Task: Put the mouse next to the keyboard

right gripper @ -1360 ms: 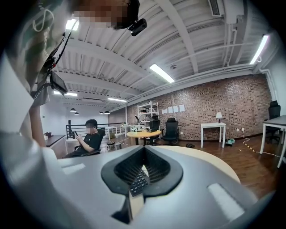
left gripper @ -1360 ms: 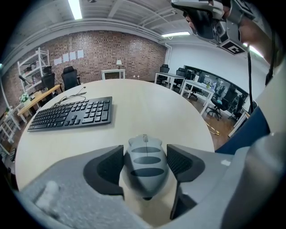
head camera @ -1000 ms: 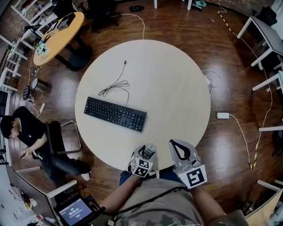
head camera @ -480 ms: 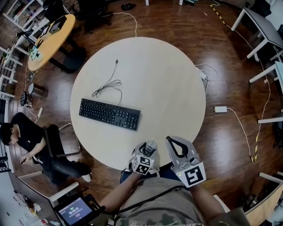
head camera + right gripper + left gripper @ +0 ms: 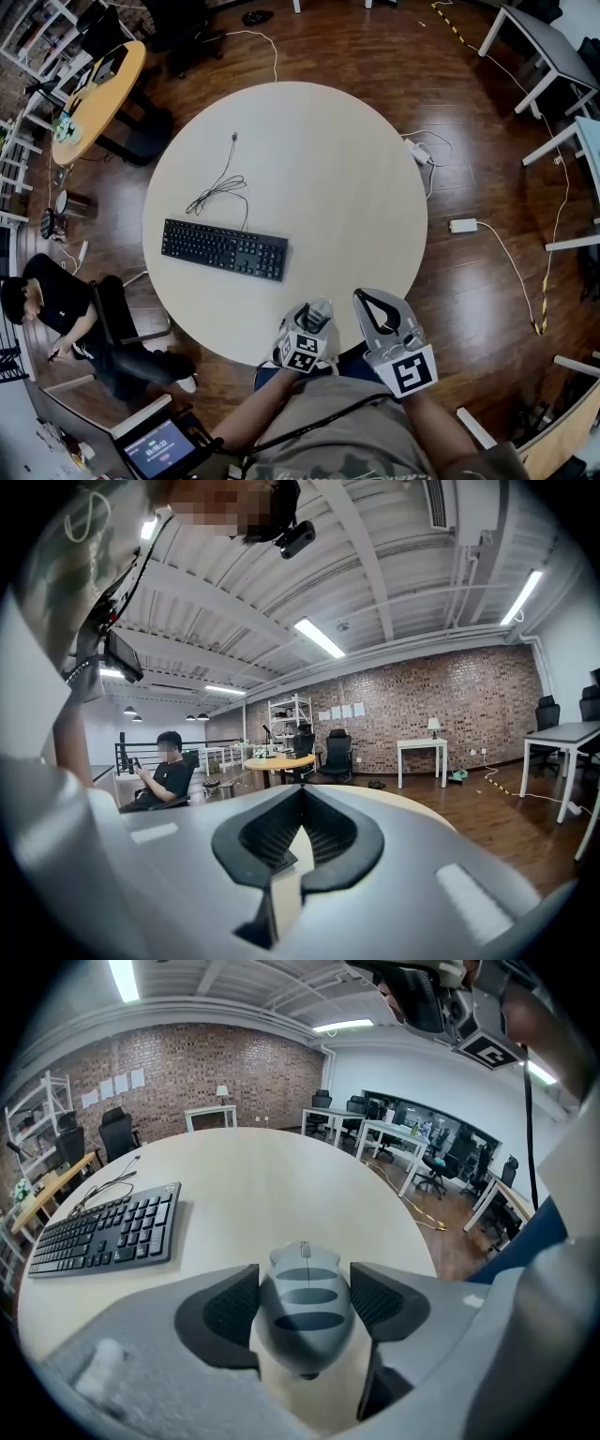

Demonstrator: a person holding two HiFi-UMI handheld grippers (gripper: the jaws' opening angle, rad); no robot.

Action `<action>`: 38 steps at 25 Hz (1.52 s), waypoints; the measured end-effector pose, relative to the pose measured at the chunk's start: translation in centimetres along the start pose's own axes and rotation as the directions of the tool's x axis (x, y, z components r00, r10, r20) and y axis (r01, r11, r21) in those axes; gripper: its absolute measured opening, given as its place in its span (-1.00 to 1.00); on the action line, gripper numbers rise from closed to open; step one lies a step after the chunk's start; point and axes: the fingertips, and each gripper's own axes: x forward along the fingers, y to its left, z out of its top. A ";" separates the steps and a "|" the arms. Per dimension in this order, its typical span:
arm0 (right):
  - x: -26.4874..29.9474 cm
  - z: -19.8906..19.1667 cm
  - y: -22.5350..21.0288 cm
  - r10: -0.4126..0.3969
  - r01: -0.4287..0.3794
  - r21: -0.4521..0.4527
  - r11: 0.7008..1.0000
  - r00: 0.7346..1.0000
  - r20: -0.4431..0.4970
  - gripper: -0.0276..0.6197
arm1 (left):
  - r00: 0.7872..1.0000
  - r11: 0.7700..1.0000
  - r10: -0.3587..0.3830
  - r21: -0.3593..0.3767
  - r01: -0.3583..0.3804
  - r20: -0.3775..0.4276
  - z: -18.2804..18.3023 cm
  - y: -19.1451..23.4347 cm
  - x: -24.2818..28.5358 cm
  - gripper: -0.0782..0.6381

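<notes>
A grey mouse (image 5: pixel 305 1309) sits clamped between the pads of my left gripper (image 5: pixel 305 1302), held over the near edge of the round table (image 5: pixel 328 178). In the head view the same left gripper (image 5: pixel 316 319) and mouse (image 5: pixel 318 316) hang just at the table's front rim. The black keyboard (image 5: pixel 224 249) lies on the table's left half, its cable (image 5: pixel 217 187) looped behind it; in the left gripper view the keyboard (image 5: pixel 105 1228) is ahead and to the left. My right gripper (image 5: pixel 378 314) is beside the left one, jaws closed with nothing between them, tilted upward in its own view (image 5: pixel 300 832).
A person sits on a chair (image 5: pixel 117 309) left of the table. A second round table (image 5: pixel 94 89) stands at the far left. A power strip and cables (image 5: pixel 417 155) lie on the wooden floor at the right, with desks (image 5: pixel 534 37) beyond.
The table and keyboard have drifted left and slightly up in the head view as the head camera shifted. Both grippers hold their places near the front rim.
</notes>
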 end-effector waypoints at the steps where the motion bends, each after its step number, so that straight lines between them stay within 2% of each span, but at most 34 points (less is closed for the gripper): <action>1: -0.4 -0.3 -0.3 0.000 0.000 0.000 1.000 1.000 0.004 -0.91 | 1.000 1.000 0.002 0.001 -0.002 0.000 -0.1 -0.3 0.4 0.10; 19: -1.6 -0.7 -3.7 0.007 -0.007 -0.013 1.000 1.000 -0.011 -0.91 | 0.999 0.999 0.039 -0.037 -0.038 0.016 2.0 -0.5 1.9 0.10; 27: -2.5 0.2 -4.5 -0.026 0.026 0.017 1.000 1.000 -0.018 -0.91 | 1.000 1.000 0.007 0.003 -0.007 0.018 4.2 -1.5 2.4 0.10; 33: -2.9 -0.5 -5.0 -0.026 0.024 -0.055 0.998 0.999 -0.031 -0.91 | 1.000 1.000 0.012 -0.001 -0.012 0.023 5.3 -1.7 3.7 0.10; 38: -3.9 -0.7 -5.9 -0.028 0.025 -0.076 0.997 0.999 -0.046 -0.91 | 0.999 1.000 0.019 0.000 -0.019 0.029 6.1 -2.0 4.3 0.10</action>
